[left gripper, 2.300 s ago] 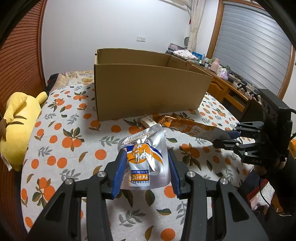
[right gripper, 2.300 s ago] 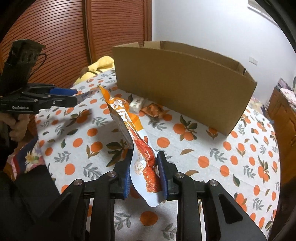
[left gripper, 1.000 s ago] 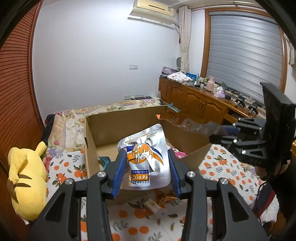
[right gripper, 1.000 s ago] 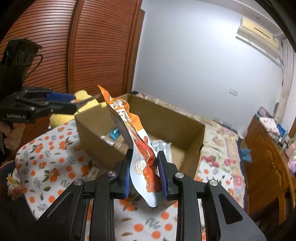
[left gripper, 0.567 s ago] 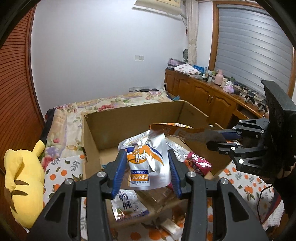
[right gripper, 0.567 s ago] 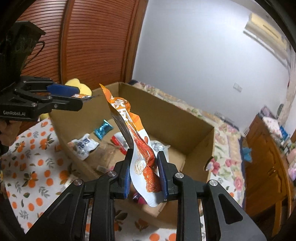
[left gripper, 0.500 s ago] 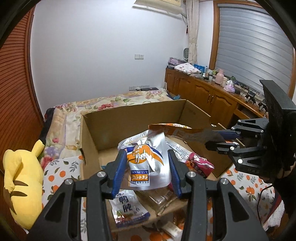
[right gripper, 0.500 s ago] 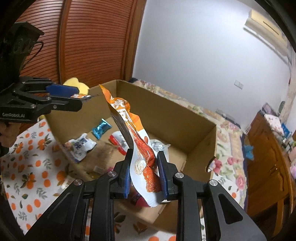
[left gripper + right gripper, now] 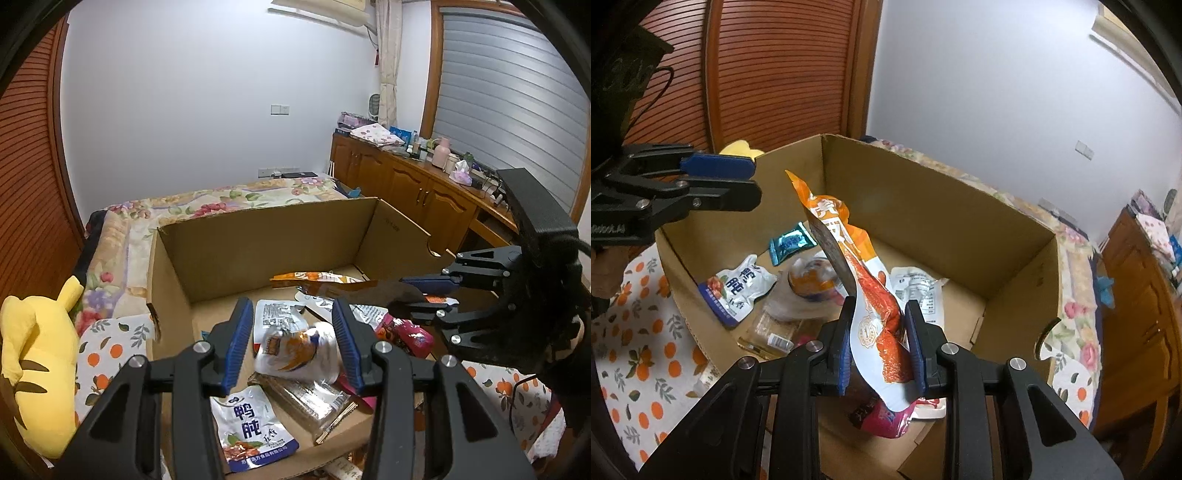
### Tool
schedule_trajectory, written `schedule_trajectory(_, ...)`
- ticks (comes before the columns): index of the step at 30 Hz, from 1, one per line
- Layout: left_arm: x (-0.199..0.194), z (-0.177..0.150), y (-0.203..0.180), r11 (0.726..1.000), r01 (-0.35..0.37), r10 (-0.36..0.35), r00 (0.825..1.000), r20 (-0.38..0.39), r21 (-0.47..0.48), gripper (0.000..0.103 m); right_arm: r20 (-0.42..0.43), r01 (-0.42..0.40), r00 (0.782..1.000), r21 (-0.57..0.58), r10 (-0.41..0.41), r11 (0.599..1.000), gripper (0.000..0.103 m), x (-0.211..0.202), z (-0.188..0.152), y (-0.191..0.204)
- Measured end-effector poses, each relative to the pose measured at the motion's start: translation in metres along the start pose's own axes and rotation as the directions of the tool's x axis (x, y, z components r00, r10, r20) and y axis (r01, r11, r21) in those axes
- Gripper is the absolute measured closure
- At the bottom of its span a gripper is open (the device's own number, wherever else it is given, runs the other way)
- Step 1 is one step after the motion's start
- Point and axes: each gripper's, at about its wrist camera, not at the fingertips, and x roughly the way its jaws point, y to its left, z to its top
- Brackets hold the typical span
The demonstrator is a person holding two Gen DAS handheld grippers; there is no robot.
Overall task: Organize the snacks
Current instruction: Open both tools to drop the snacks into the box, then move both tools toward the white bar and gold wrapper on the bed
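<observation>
1. Left wrist view: the left gripper (image 9: 293, 345) is seen above the open cardboard box (image 9: 258, 236), its blue pads standing apart with nothing pressed between them. The silver pouch with an orange emblem (image 9: 295, 350) is seen blurred below the gap, free of both pads, over the other snacks in the box. A white pouch with blue characters (image 9: 251, 428) lies flat at the near wall, a clear-wrapped bar (image 9: 306, 398) beside it, and a pink packet (image 9: 406, 332) to the right. The right gripper (image 9: 417, 299) is seen at the right, over the box, closed on the tail of the long orange packet (image 9: 317, 278). A yellow plush toy (image 9: 33, 365) rests on the bed outside the box.

2. Right wrist view: the right gripper (image 9: 881, 343) is clamped on the long orange packet (image 9: 857, 269), which is held upright above the box interior (image 9: 923, 221). The left gripper (image 9: 738, 181) is seen at the left, over the box's near corner; from this side its gap cannot be judged. The silver pouch (image 9: 809, 280), the white pouch (image 9: 738, 284) and a teal packet (image 9: 790, 242) are seen on the box floor.
</observation>
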Motion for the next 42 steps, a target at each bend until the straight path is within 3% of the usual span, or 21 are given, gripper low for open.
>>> schedule_trajectory(8, -0.010, -0.005, 0.000, 1.000, 0.002, -0.002, 1.000, 0.006, -0.016, 0.049, 0.051, 0.011, 0.999, 0.018, -0.012, 1.000, 0.072, -0.014, -0.002, 0.003)
schedule_trajectory(22, -0.064, -0.024, -0.018, 1.000, 0.001, -0.001, 0.999, 0.053, -0.005, 0.042, 0.178, -0.026, 0.984, 0.080, 0.012, 0.996, 0.065, -0.087, -0.018, 0.040)
schedule_trajectory(38, -0.091, -0.062, -0.042, 0.999, -0.034, 0.033, 0.998, 0.045, 0.022, 0.039, 0.179, -0.038, 0.984, 0.112, 0.018, 0.993, 0.059, -0.109, -0.048, 0.063)
schedule_trajectory(42, -0.092, -0.073, -0.044, 0.999, -0.038, 0.038, 0.998, 0.040, 0.009, 0.032, 0.169, -0.038, 0.985, 0.109, 0.019, 0.993, 0.059, -0.109, -0.054, 0.068)
